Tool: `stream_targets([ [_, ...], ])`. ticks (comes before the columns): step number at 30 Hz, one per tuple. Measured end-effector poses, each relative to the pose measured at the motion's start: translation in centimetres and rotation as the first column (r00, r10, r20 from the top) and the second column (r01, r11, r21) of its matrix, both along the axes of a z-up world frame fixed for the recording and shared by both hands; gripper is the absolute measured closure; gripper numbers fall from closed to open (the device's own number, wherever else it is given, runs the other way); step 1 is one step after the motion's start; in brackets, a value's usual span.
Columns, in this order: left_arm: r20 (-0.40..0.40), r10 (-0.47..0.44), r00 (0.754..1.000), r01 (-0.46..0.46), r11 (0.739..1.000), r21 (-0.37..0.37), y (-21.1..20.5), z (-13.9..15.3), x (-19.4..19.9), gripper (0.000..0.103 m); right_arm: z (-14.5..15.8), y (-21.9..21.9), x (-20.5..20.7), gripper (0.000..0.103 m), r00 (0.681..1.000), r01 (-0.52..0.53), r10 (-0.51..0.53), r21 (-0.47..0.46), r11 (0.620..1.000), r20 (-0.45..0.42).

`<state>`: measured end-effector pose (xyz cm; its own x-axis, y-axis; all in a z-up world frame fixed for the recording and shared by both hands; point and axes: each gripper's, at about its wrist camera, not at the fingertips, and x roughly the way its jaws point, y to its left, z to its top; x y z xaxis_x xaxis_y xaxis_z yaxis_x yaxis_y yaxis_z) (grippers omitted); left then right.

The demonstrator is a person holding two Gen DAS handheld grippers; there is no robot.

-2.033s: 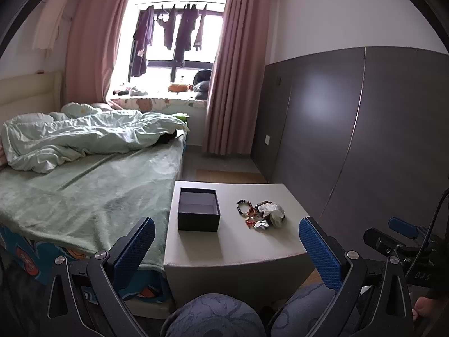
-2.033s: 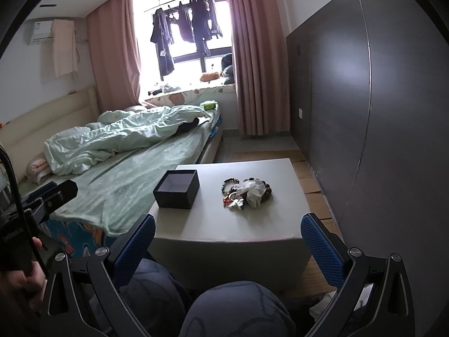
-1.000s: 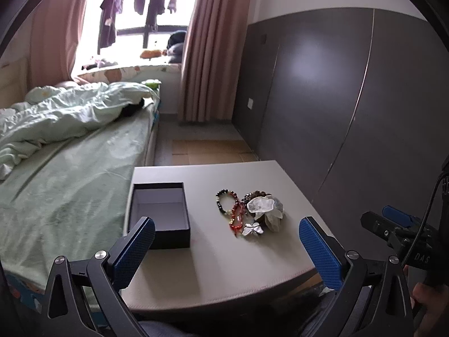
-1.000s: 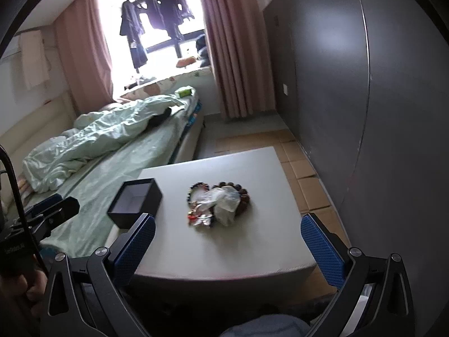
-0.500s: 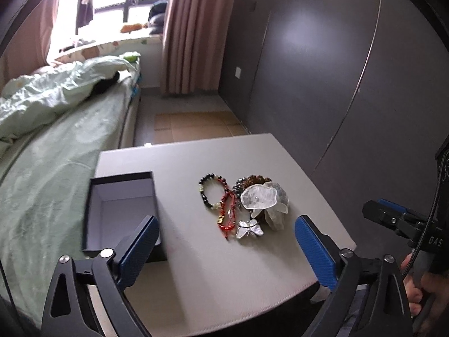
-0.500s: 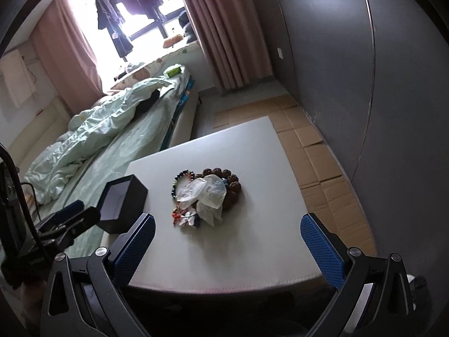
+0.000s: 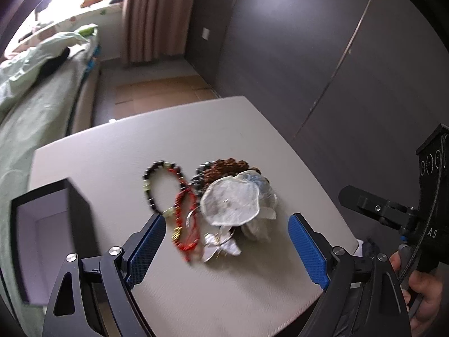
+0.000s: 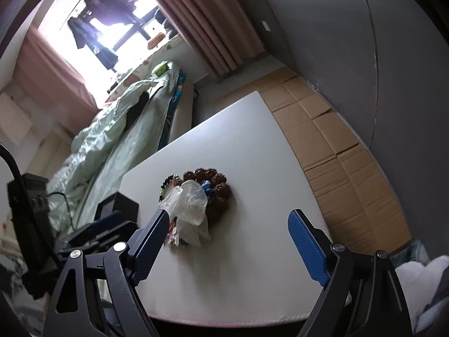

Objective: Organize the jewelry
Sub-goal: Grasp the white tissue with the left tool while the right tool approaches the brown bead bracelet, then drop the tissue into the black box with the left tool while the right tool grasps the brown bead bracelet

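A pile of jewelry lies mid-table: a black bead bracelet (image 7: pixel 157 185), a red bracelet (image 7: pixel 186 221), a brown bead bracelet (image 7: pixel 224 165), a silver butterfly piece (image 7: pixel 221 245) and a clear plastic bag (image 7: pixel 234 202). An open dark box (image 7: pixel 47 224) stands left of it. My left gripper (image 7: pixel 226 248) is open just above the near side of the pile. My right gripper (image 8: pixel 227 240) is open above the table; the bag (image 8: pixel 188 202) and brown beads (image 8: pixel 216 188) lie ahead of it, the box (image 8: pixel 118 205) to the left.
The pale table (image 7: pixel 224 129) stands between a bed with green covers (image 7: pixel 33 98) on the left and a dark wall panel (image 7: pixel 322 56) on the right. Cardboard sheets (image 8: pixel 336 146) cover the floor beside the table.
Both grippers have moved forward and down over the table toward the jewelry pile. Both stay open.
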<state>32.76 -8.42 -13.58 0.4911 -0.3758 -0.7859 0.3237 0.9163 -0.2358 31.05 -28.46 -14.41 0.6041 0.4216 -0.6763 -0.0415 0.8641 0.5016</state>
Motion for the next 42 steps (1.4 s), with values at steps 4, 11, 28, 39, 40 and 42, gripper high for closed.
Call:
stream_targets([
  [4,-0.02,-0.032,0.999,0.032,0.999,0.029,-1.2,-1.1,1.5,0.028,-1.2,-1.3,0.8,0.019,0.998,0.051,-0.049,0.05,0.997,-0.044],
  [11,-0.044,-0.023,0.999,0.024,0.999,0.022,-1.3,-1.9,1.7,0.098,-1.5,-1.6,1.1,0.022,0.998,0.056,-0.052,0.103,0.993,-0.044],
  [28,0.109,0.118,0.987,-0.11,0.991,-0.075,4.0,2.9,-0.7,0.101,-1.9,2.1,2.6,0.052,0.997,-0.045,0.051,0.104,0.994,-0.062],
  [39,0.143,0.199,0.969,-0.185,0.977,-0.107,7.0,4.9,-1.9,0.101,-1.7,4.9,4.5,0.057,0.993,-0.091,0.092,0.024,0.996,-0.074],
  [40,0.145,0.206,0.968,-0.192,0.975,-0.109,7.3,4.9,-1.9,0.101,-1.4,5.3,4.5,0.057,0.993,-0.098,0.098,0.002,0.995,-0.062],
  [42,0.145,0.229,0.963,-0.213,0.97,-0.118,8.1,5.2,-2.0,0.101,-1.0,6.0,4.5,0.057,0.992,-0.12,0.12,-0.017,0.993,-0.044],
])
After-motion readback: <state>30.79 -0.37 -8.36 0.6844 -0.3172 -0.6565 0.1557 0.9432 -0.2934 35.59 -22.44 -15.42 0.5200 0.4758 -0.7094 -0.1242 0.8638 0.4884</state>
